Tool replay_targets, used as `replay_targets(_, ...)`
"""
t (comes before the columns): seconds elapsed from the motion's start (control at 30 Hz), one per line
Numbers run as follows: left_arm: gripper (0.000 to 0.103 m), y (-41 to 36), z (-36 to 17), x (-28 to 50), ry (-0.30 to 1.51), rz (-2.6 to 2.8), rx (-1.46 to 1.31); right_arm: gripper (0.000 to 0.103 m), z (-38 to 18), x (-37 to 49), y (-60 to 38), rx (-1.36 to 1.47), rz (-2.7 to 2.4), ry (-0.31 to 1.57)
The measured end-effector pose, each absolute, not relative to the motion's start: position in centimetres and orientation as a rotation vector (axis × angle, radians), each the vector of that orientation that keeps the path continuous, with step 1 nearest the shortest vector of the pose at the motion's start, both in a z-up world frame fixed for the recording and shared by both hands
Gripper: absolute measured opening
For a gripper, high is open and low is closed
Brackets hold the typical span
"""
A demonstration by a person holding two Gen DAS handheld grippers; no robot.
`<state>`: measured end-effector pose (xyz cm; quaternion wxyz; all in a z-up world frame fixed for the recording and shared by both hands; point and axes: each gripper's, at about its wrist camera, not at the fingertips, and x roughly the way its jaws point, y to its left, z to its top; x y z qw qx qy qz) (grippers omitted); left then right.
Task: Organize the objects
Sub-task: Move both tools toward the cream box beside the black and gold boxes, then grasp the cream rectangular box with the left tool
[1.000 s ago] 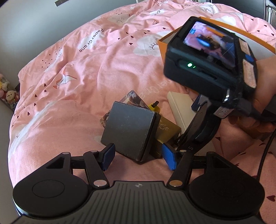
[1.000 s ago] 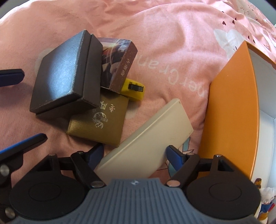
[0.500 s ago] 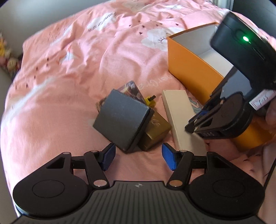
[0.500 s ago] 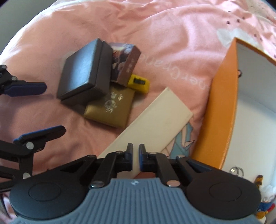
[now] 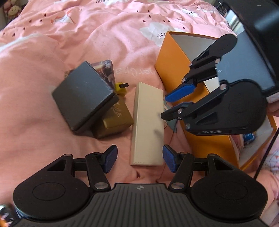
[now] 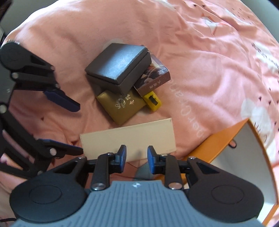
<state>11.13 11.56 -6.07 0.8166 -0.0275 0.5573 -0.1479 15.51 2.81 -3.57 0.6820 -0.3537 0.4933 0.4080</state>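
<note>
A flat cream box (image 5: 148,122) (image 6: 129,141) lies on the pink bedspread. Left of it a dark grey box (image 5: 83,96) (image 6: 118,68) leans on a gold box (image 5: 116,118) (image 6: 122,108), a brown picture box (image 5: 106,69) (image 6: 153,76) and a small yellow item (image 5: 121,86) (image 6: 153,101). My left gripper (image 5: 138,160) (image 6: 69,125) is open, its fingers either side of the cream box's near end. My right gripper (image 6: 136,159) (image 5: 172,106) is partly open and empty, just over the cream box's long edge.
An open orange box (image 5: 174,66) (image 6: 225,138) with white inside stands right of the cream box; small items lie in its near end. The bed's left edge and plush toys (image 5: 10,8) show at the far left.
My right gripper shut over the cream box, then opened part way and swung round to its long side. My left gripper moved right, from the dark grey box to the cream box's end.
</note>
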Motion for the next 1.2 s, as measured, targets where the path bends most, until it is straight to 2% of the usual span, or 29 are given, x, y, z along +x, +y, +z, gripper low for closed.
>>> replay_targets(0.2,0.073,10.8,-8.9,13.3,1.238,-0.252,-0.146,0.029,-4.2,17.4,2.1,-0.906,0.954,1.075)
replay_targets(0.33,0.073,10.7,-10.7,14.8,1.283,-0.223,-0.203,0.037,-3.9,17.5,1.8,-0.931,0.994,1.046)
replay_targets(0.5,0.079,10.6,-12.0,16.2,1.298,-0.218,-0.286,0.038,-4.3,17.8,1.8,-0.956,1.021,1.029)
replay_targets(0.6,0.078,10.6,-12.7,16.8,1.305,-0.209,-0.344,0.037,-4.5,18.0,1.7,-0.967,1.032,1.021)
replay_targets(0.67,0.072,10.5,-12.9,16.9,1.302,-0.215,-0.364,0.037,-4.7,18.1,1.6,-0.978,1.040,1.008)
replay_targets(0.7,0.063,10.4,-12.8,16.9,1.302,-0.232,-0.379,0.037,-4.8,18.1,1.5,-0.978,1.048,1.005)
replay_targets(0.8,0.058,10.3,-12.3,16.5,1.287,-0.235,-0.369,0.037,-4.7,18.0,1.4,-0.985,1.062,0.995)
replay_targets(0.93,0.041,10.3,-10.6,15.0,1.255,-0.235,-0.355,0.037,-4.5,18.0,1.3,-0.963,1.069,1.007)
replay_targets(1.03,0.035,10.6,-8.8,13.3,1.228,-0.214,-0.344,0.038,-4.0,18.2,1.2,-0.888,1.078,1.043)
replay_targets(1.2,0.032,12.0,-5.1,10.0,1.161,-0.163,-0.328,0.046,-2.9,18.6,1.1,-0.746,1.090,1.105)
